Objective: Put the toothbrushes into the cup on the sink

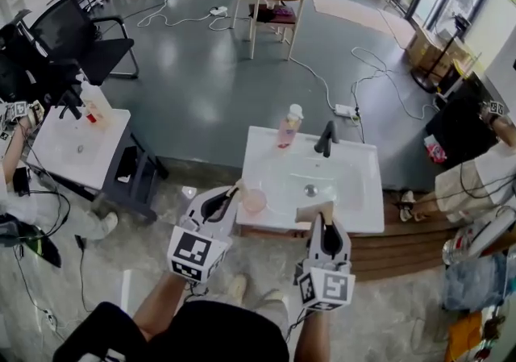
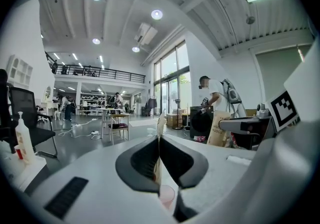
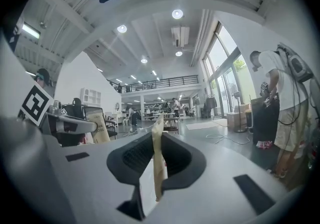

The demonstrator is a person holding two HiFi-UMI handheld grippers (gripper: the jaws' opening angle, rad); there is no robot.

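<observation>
Open basin, crowded back rim

The sink [image 1: 364,191] is bare around its drain [image 1: 310,189], open from above and over the front edge. The faucet [image 1: 326,139] and bottle [image 1: 289,126] stand near each other on the back rim and block that side. The cup [image 1: 255,201] sits at the front-left corner, just beside the left gripper [image 1: 232,193]. The right gripper [image 1: 324,215] is at the front edge. Each is clamped on a toothbrush pack [image 2: 160,133] [image 3: 157,163] that juts ahead of its jaws.

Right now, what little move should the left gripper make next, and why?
Probably ease the left gripper slightly toward the pink cup on the sink's front edge, until its toothbrush hangs over the cup. Its jaws are shut on the toothbrush, and the cup stands just beside them.
</observation>
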